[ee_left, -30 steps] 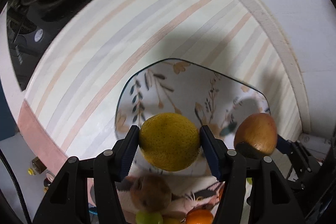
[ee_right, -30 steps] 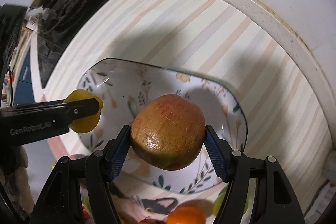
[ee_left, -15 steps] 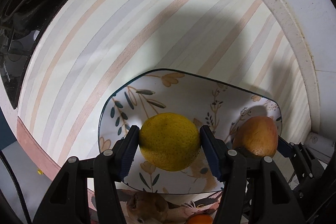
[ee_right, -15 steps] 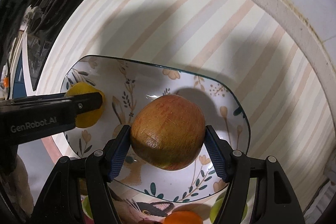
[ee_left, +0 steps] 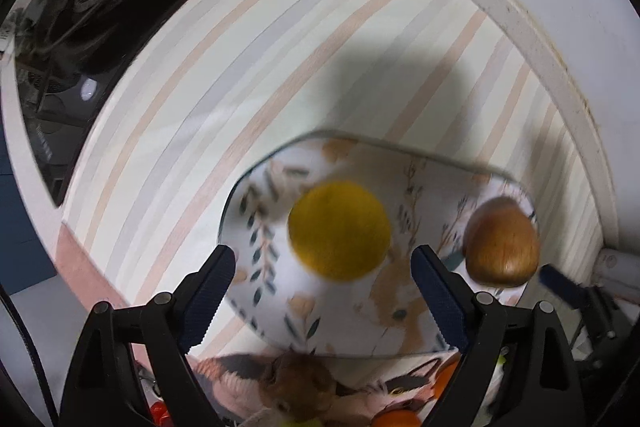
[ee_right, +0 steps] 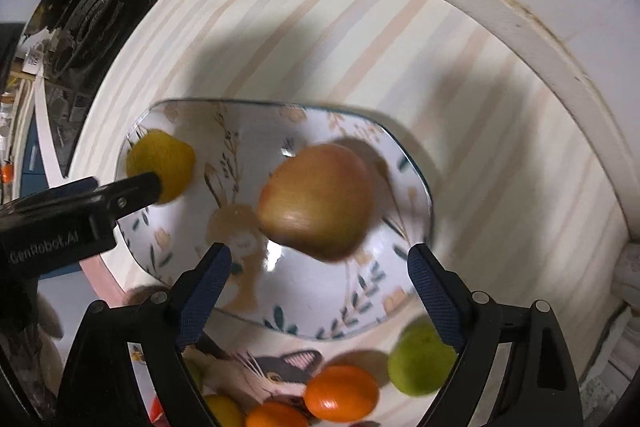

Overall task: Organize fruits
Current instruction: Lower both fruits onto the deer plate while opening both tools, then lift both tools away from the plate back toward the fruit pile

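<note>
Both grippers, left (ee_left: 320, 291) and right (ee_right: 318, 289), have jaws spread wide, holding nothing. A yellow fruit (ee_left: 339, 231) and an apple (ee_right: 316, 201) (both blurry) sit over the plate (ee_right: 320, 311). Oranges (ee_right: 341, 393) and a green fruit (ee_right: 420, 363) lie nearby.

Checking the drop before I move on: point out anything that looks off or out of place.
Nothing spilled or damaged. Both tools, left and right, are open; the yellow citrus and the apple are blurred over the floral plate, apparently mid-drop and not settled. Other fruit sits nearer the camera.

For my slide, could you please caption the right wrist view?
Open right gripper above a reddish apple in the floral plate.
</note>
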A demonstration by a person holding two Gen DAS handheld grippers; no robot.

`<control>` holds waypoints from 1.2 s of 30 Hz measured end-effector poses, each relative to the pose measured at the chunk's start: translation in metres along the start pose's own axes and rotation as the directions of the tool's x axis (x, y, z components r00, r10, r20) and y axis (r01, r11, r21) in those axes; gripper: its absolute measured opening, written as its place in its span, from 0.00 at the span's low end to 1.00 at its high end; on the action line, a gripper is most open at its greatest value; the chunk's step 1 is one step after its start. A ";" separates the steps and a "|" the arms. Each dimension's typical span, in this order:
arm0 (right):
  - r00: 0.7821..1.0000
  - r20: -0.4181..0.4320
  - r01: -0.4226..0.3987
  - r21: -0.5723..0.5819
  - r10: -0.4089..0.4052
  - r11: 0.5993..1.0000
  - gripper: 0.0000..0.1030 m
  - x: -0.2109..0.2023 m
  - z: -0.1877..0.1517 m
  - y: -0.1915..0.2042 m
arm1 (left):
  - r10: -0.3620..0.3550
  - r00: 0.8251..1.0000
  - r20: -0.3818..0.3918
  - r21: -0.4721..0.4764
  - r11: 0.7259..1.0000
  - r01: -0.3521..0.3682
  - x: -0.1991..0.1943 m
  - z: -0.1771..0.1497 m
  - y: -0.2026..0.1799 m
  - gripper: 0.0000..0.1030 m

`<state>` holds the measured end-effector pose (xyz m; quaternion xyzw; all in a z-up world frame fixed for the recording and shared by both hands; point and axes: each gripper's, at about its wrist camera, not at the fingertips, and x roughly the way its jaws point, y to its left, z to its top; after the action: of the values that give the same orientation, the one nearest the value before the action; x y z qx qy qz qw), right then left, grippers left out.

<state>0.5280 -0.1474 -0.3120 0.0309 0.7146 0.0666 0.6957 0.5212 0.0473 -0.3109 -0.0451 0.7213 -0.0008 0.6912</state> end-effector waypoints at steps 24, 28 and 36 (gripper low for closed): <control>0.977 0.211 0.003 -0.040 0.006 0.999 0.89 -0.116 -0.141 0.027 | 0.103 0.938 0.331 0.001 0.994 -0.109 -0.120 -0.158 0.006 0.87; 0.968 0.252 -0.004 -0.046 0.015 0.999 0.89 -0.142 -0.168 0.030 | 0.074 0.928 0.364 0.008 0.997 -0.083 -0.140 -0.182 0.007 0.87; 0.950 0.312 -0.011 -0.056 0.028 0.998 0.89 -0.177 -0.207 0.032 | 0.043 0.902 0.430 0.037 0.997 -0.065 -0.177 -0.225 0.002 0.87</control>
<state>0.3251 -0.1507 -0.1272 0.0297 0.5929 0.0868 0.8000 0.3035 0.0470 -0.1243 -0.0069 0.5526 0.0101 0.8334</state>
